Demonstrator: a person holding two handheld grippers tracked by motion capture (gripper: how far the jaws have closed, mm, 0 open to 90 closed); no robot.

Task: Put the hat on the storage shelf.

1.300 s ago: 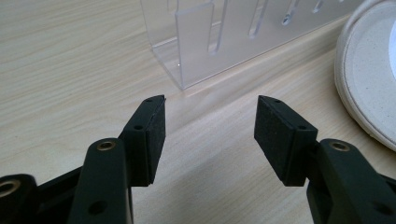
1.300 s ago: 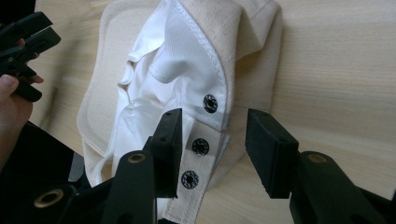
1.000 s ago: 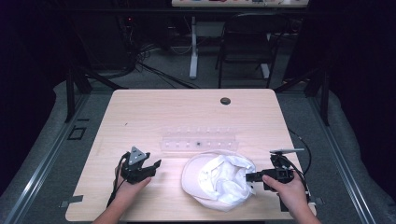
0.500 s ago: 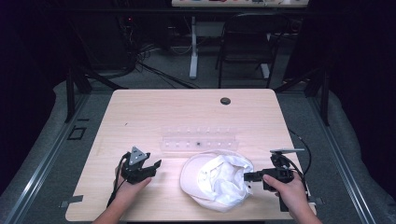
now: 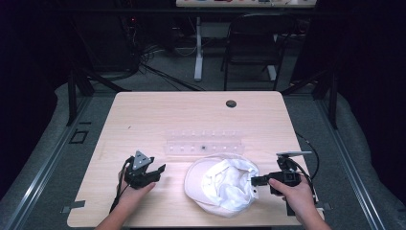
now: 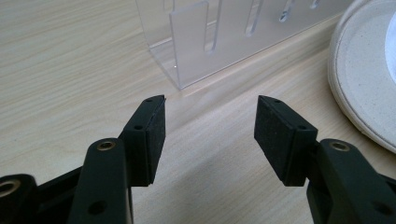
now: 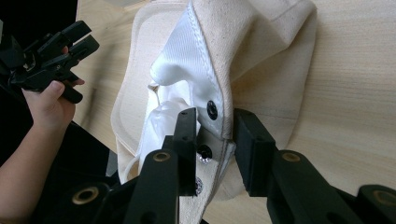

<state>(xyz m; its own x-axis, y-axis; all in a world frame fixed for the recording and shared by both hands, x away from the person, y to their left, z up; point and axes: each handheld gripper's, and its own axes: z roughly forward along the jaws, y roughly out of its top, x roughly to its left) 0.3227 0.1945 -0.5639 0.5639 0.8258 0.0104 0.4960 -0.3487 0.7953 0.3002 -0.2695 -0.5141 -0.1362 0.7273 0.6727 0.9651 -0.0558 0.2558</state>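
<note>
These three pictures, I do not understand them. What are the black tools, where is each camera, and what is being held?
A person holds a two-jaw gripper in each hand. One camera looks down from above; one rides on each gripper. On the wooden table lie a cream cap, inside up, and a clear plastic rack. The left gripper rests open, with nothing between its jaws. The right gripper has just been closing its jaws on the cap's edge near the snap buttons; whether the pads already press on the fabric, I cannot tell.

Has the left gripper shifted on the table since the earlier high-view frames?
No. The left gripper sits at the same spot left of the clear acrylic rack, jaws open.
</note>
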